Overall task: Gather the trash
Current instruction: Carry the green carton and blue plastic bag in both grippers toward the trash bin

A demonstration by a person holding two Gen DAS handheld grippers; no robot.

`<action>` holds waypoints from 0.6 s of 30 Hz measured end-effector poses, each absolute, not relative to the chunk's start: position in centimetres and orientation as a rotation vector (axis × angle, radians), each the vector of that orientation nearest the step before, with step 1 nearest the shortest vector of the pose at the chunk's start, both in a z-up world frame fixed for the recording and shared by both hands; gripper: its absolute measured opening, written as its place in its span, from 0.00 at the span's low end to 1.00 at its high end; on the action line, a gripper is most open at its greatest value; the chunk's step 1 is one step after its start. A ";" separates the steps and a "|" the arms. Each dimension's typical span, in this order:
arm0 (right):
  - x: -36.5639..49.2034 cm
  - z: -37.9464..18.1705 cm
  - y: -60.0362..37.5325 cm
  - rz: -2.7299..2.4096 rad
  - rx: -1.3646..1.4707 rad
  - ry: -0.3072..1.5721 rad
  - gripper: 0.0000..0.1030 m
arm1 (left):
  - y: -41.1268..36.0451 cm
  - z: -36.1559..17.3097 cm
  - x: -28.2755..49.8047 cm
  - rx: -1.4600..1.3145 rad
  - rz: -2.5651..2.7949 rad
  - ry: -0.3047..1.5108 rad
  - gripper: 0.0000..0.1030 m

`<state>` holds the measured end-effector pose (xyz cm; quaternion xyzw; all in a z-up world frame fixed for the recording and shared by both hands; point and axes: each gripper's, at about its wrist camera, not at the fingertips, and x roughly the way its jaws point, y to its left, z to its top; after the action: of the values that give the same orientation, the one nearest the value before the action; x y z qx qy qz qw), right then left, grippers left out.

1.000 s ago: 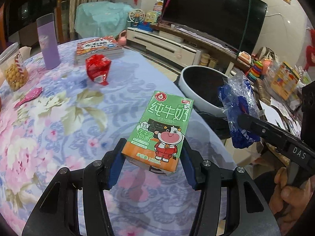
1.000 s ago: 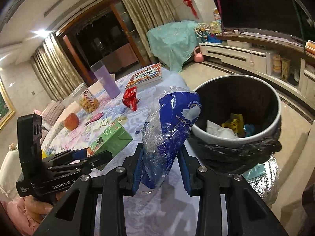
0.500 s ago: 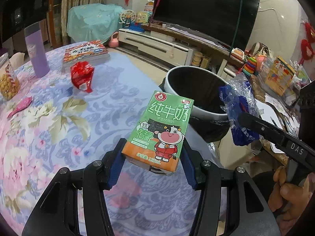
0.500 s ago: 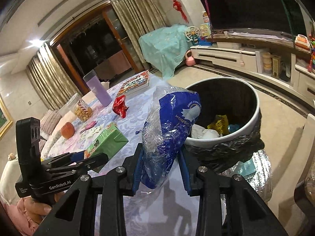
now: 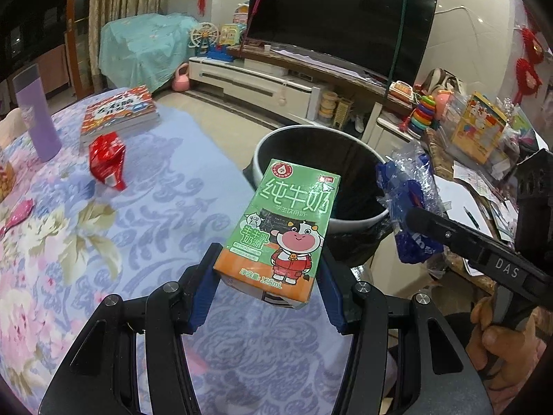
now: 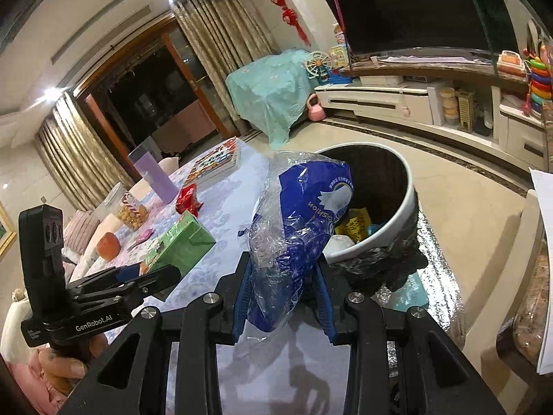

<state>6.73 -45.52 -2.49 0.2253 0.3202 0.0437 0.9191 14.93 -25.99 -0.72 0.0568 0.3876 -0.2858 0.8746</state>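
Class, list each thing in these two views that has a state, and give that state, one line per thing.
Left gripper: shut on milk carton.
Milk carton: held, off the table.
Right gripper: shut on blue bag.
Blue bag: crumpled, held upright.
Bin: open, some trash inside.
Red wrapper: lying on the table.
TV: off.

Home living room — big TV on low cabinet, curtains, floral-clothed table, toys.
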 end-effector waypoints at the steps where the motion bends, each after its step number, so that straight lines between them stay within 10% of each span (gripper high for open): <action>1: 6.8 -2.5 -45.7 0.088 0.465 0.658 0.34 | -26.2 -0.6 15.0 0.121 -0.599 0.808 0.51; 18: 8.6 -2.4 -46.8 0.073 0.457 0.672 0.34 | -28.9 -0.1 17.0 0.146 -0.619 0.795 0.51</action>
<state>8.65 -46.82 -2.44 0.2222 0.3269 0.0357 0.9179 16.97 -28.94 -0.06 0.0699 0.3807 -0.2964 0.8731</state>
